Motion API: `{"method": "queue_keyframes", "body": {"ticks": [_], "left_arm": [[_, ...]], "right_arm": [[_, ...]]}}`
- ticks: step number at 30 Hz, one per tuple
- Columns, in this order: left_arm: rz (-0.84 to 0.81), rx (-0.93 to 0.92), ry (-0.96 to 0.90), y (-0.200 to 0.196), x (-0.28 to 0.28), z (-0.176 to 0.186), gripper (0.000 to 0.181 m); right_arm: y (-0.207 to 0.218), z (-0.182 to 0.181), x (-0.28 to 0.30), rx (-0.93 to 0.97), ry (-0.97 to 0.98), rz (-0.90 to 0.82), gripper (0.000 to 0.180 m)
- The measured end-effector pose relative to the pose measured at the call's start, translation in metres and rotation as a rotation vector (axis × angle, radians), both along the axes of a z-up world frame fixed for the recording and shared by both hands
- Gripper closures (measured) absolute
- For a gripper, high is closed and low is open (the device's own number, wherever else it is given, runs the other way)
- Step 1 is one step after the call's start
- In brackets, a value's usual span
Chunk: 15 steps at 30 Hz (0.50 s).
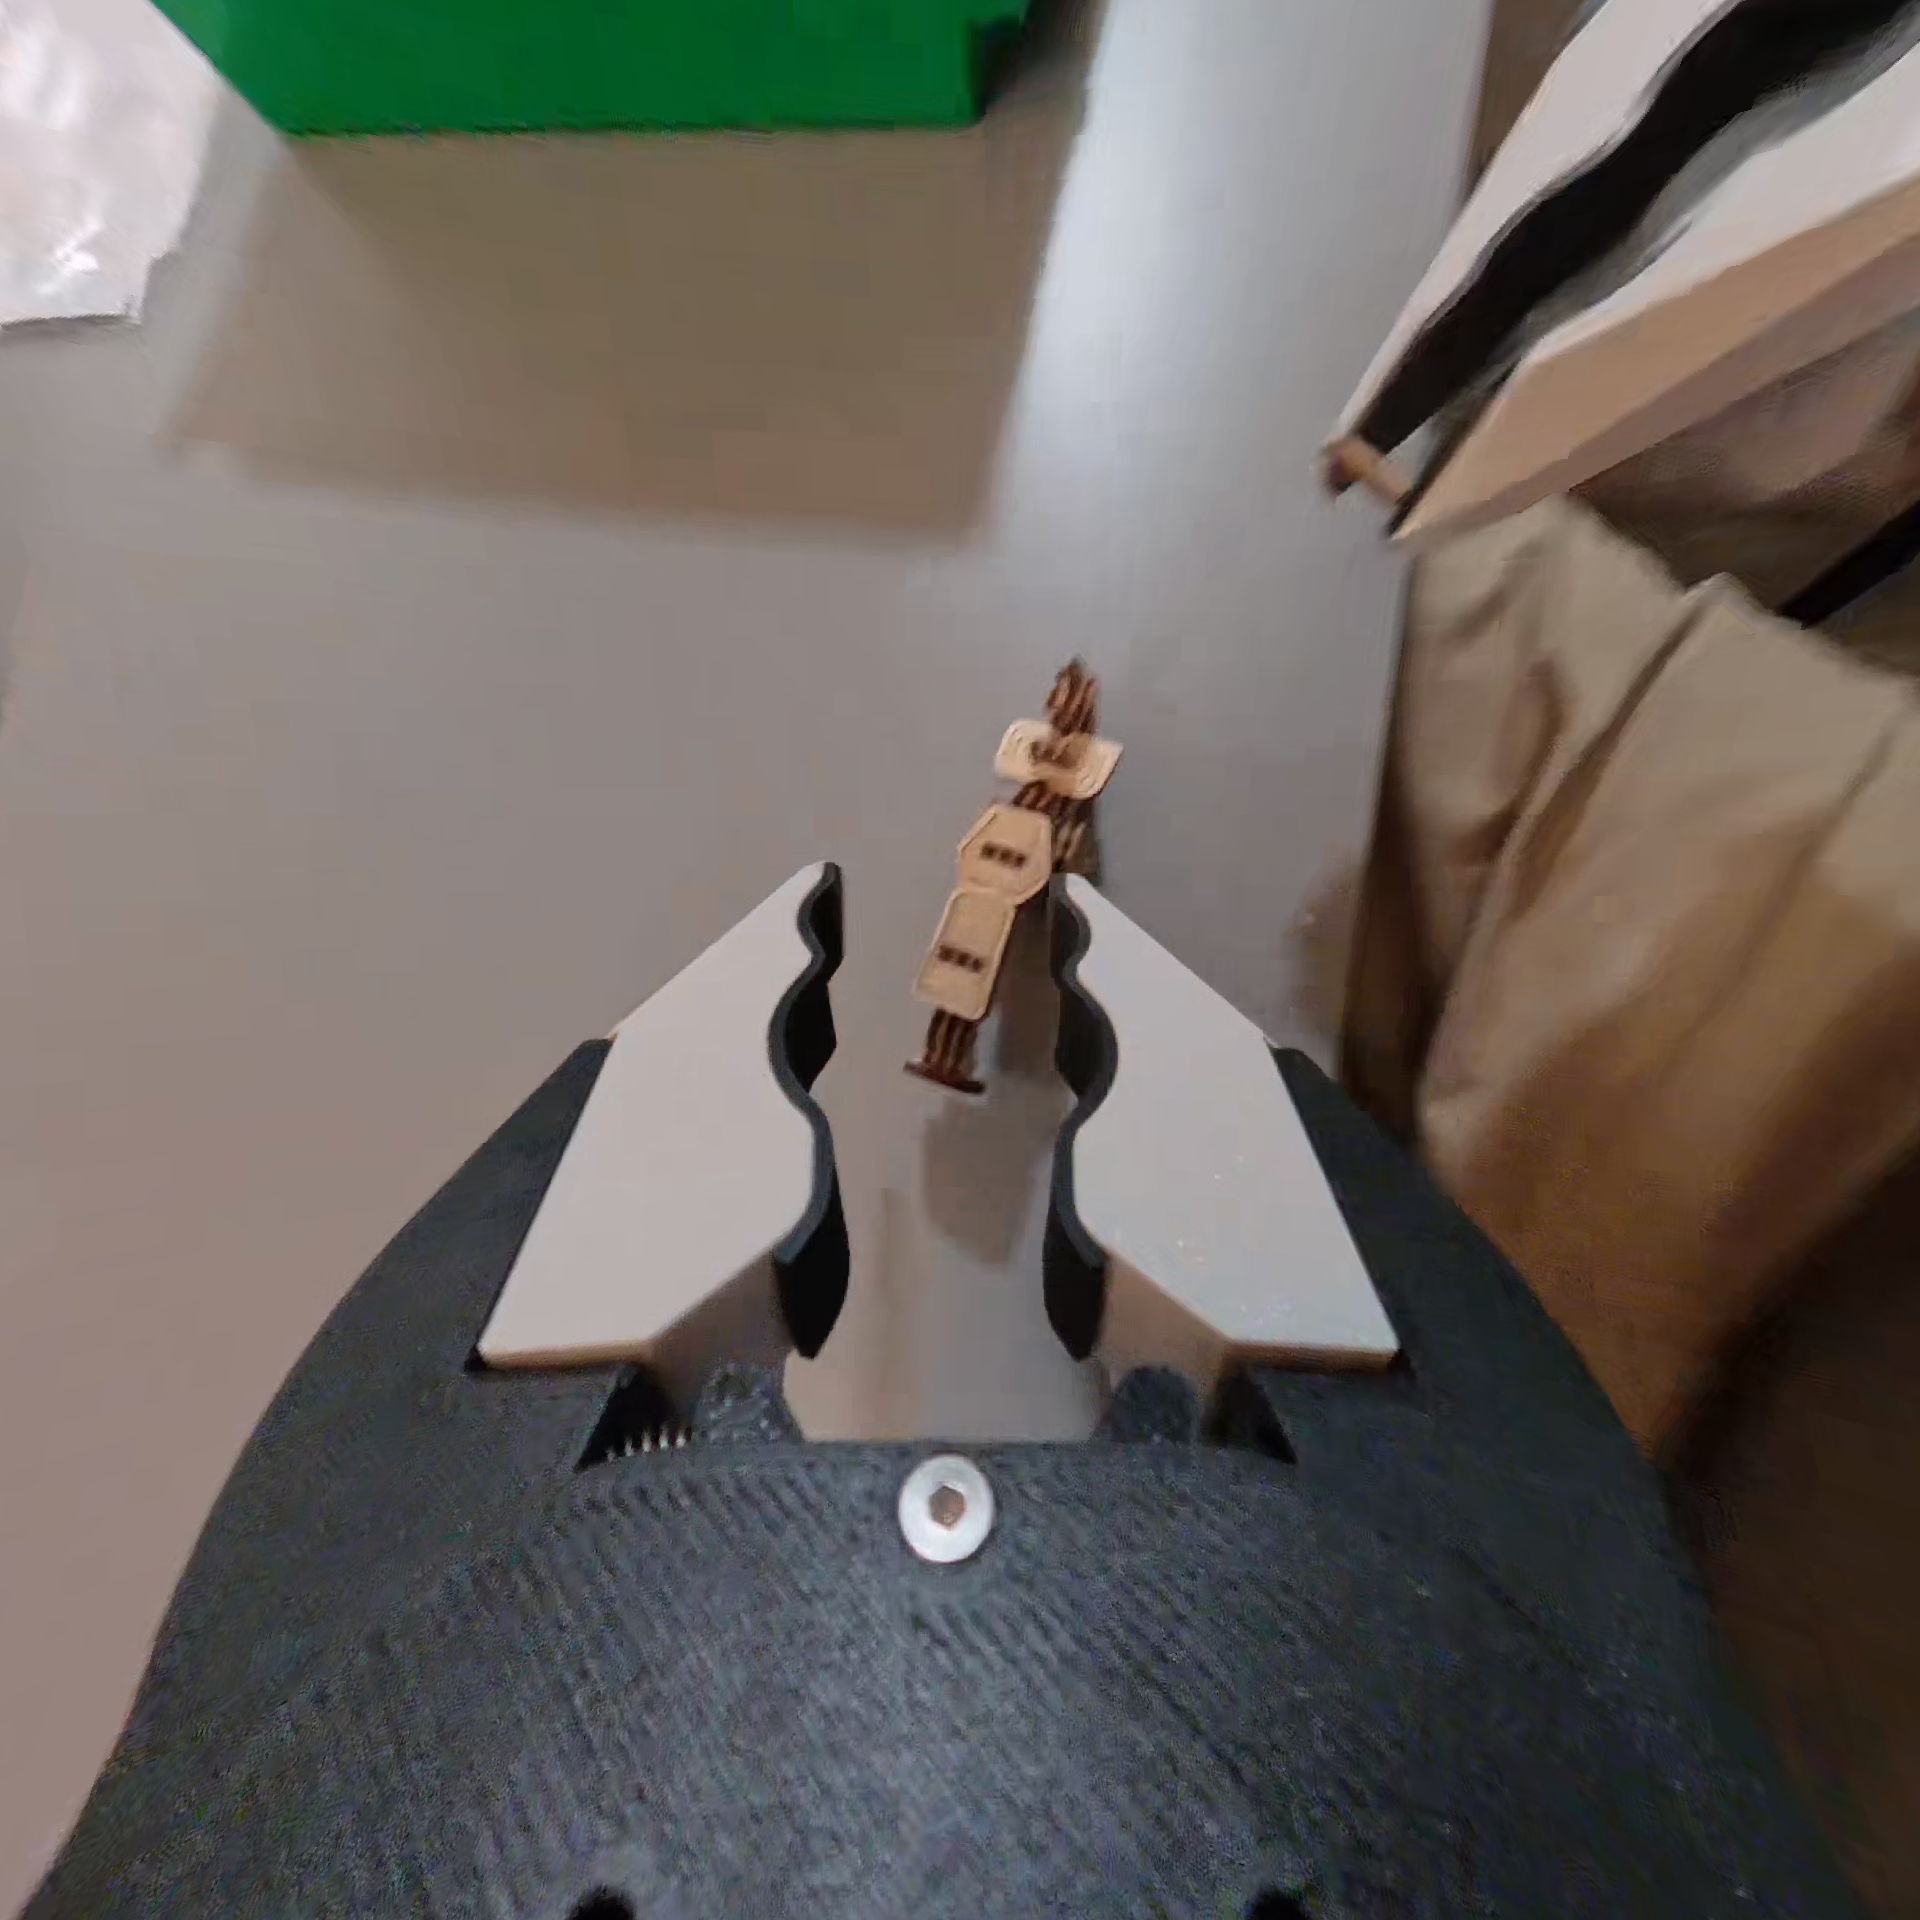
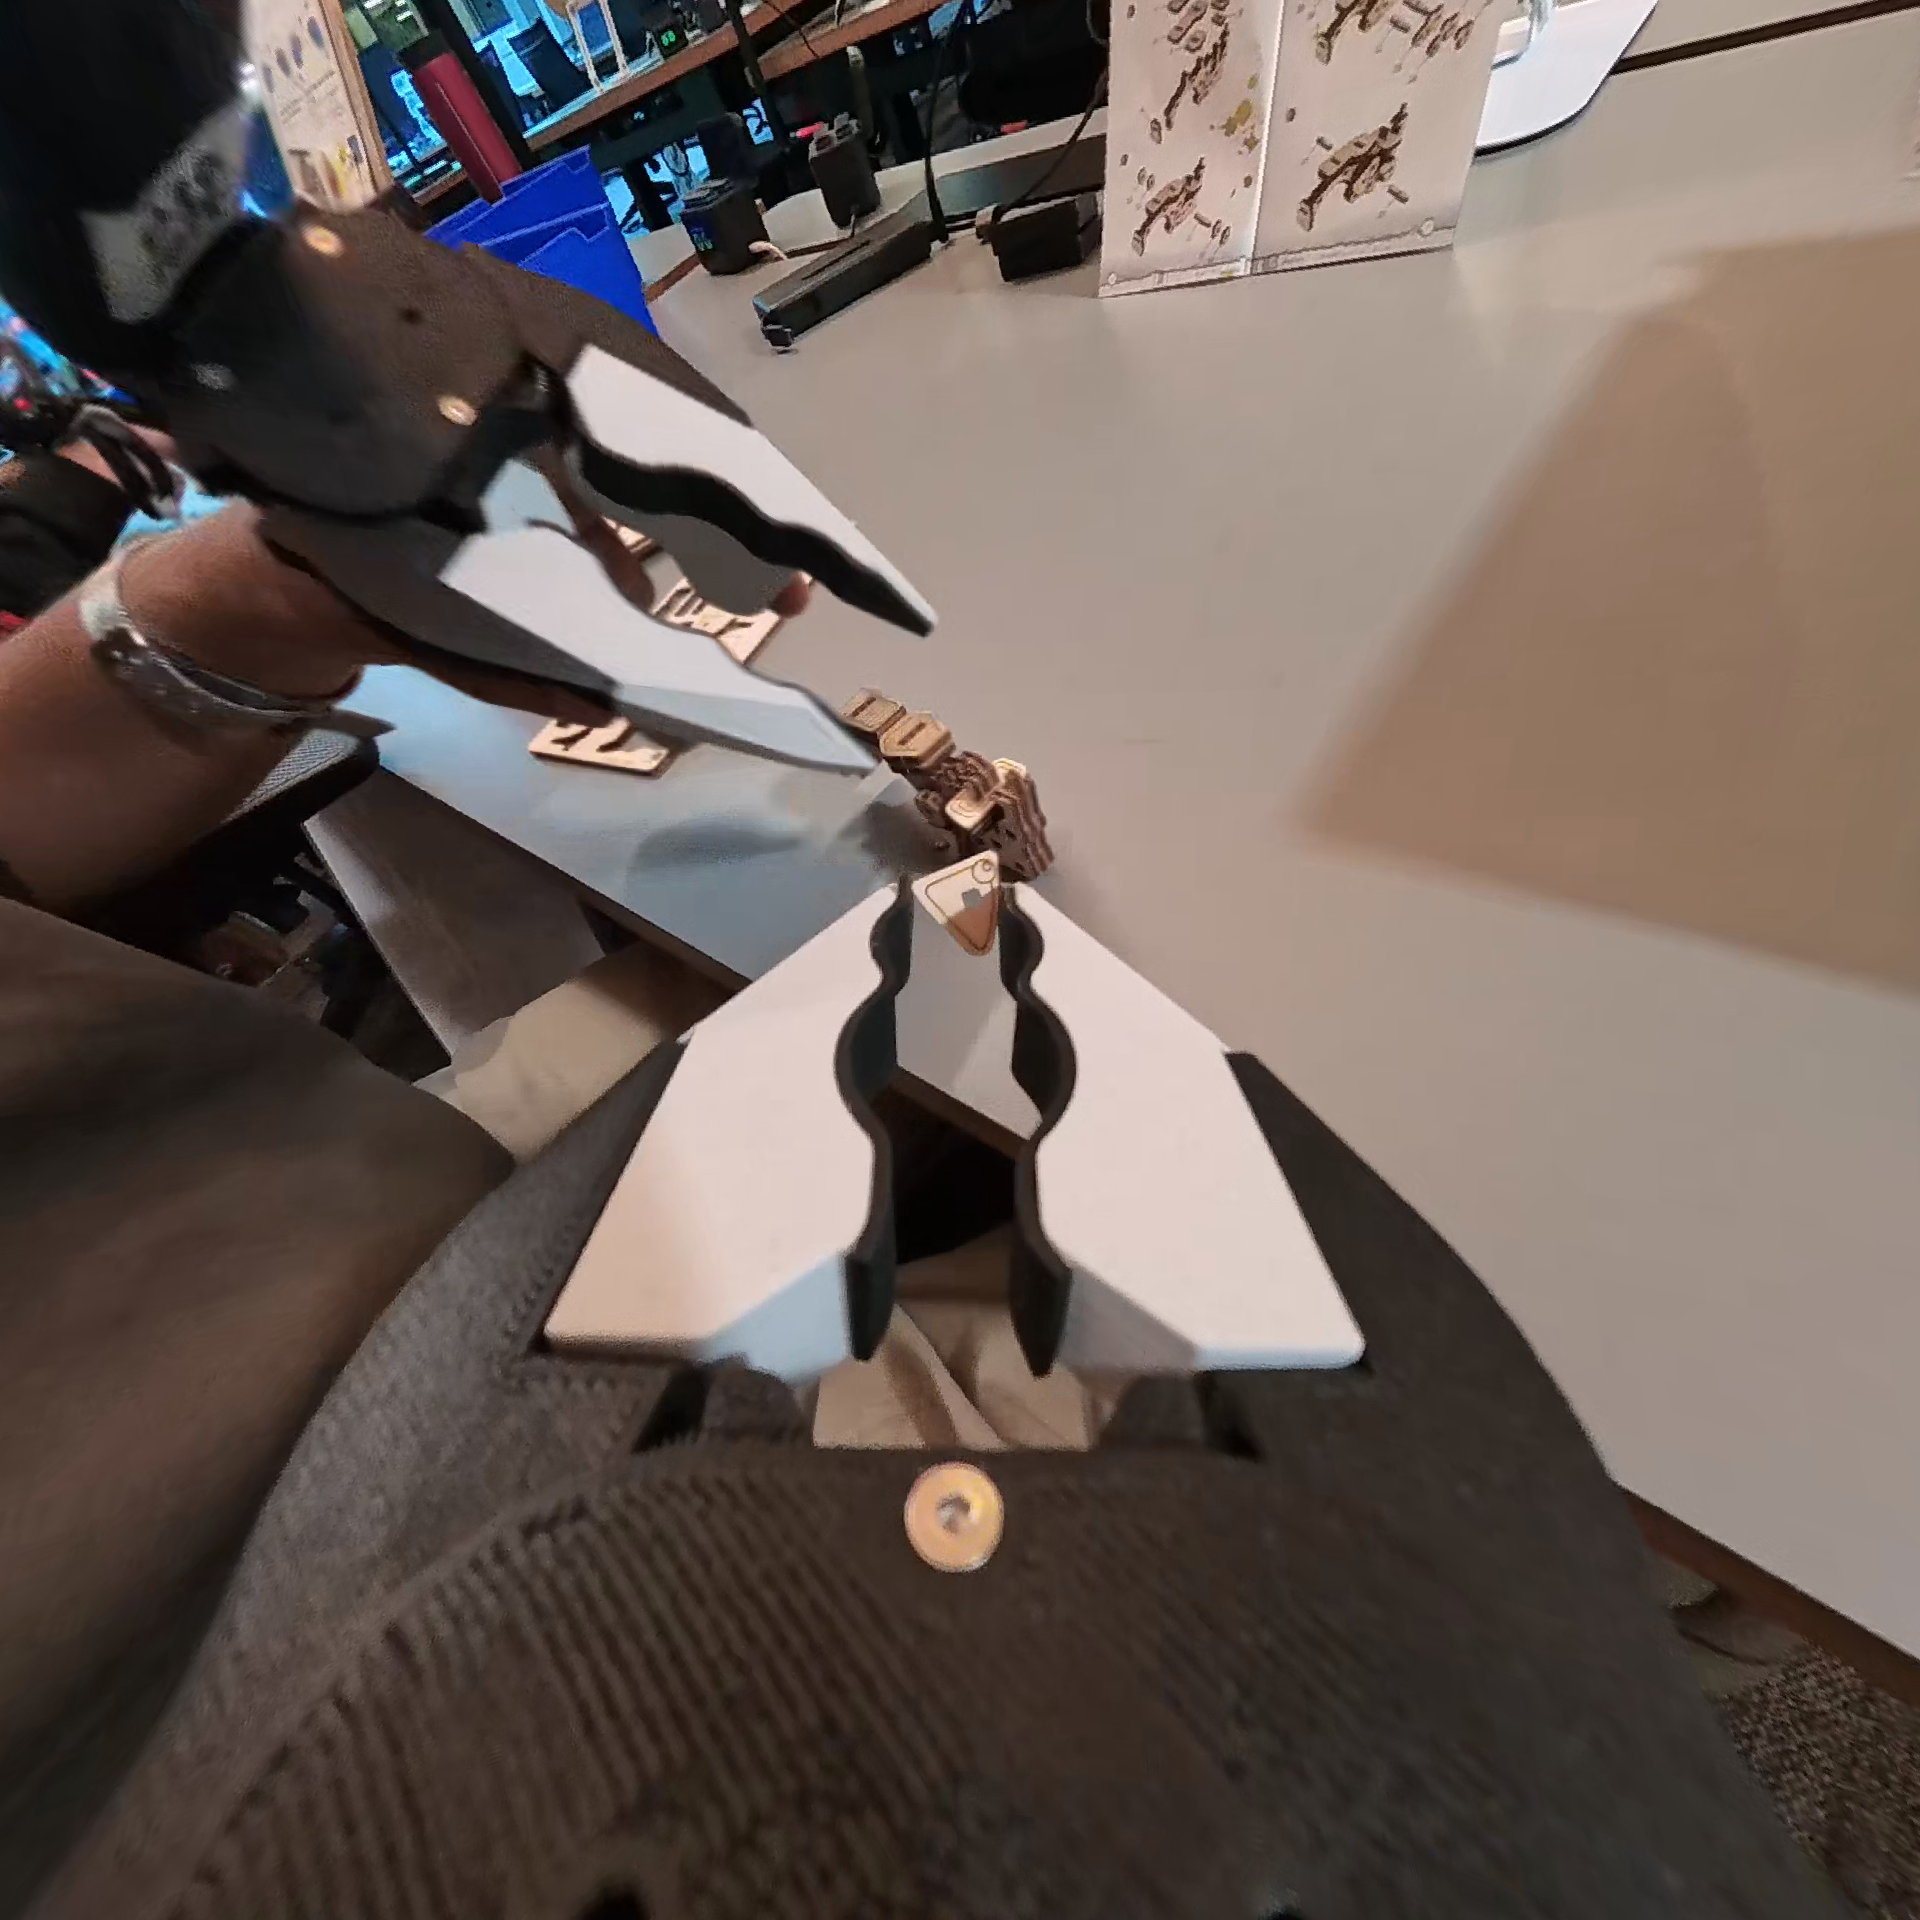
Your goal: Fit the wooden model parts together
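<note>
**Wooden model lies between two grippers, small piece pinched on the right**

The left gripper (image 1: 945, 883) has its fingers spread wide and holds nothing. Just beyond its tips the wooden model (image 1: 1003, 883) lies on the grey tabletop (image 1: 520, 779), its long axis running away from the left camera and leaning slightly right. It is a thin, dark-edged spine carrying pale slotted plates.

Only the left wrist view shows a green box (image 1: 623, 62) at the far edge. Only the right wrist view shows flat wooden sheets (image 2: 603, 743) and standing instruction pages (image 2: 1278, 135).

The right gripper (image 2: 961, 914) has its fingers narrowed onto a small triangular wooden piece (image 2: 964, 902), tip pointing back at the camera, just short of the model.
</note>
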<state>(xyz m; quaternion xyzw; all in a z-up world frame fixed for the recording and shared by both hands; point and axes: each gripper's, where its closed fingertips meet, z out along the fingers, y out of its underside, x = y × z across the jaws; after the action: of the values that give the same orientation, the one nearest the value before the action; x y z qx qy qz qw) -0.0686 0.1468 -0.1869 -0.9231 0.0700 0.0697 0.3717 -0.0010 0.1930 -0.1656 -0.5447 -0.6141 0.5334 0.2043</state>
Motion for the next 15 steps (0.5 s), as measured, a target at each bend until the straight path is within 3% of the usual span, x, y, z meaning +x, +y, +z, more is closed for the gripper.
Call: {"method": "queue_keyframes", "body": {"ticks": [7,15], "left_arm": [[-0.049,-0.005,-0.035,0.002,0.005,-0.015,0.134],[0.054,-0.012,-0.064,0.0,-0.016,-0.02,0.13]], "right_arm": [[-0.012,-0.002,-0.001,0.017,-0.004,0.034,0.164],[-0.012,-0.001,0.0,0.021,0.001,0.034,0.165]]}}
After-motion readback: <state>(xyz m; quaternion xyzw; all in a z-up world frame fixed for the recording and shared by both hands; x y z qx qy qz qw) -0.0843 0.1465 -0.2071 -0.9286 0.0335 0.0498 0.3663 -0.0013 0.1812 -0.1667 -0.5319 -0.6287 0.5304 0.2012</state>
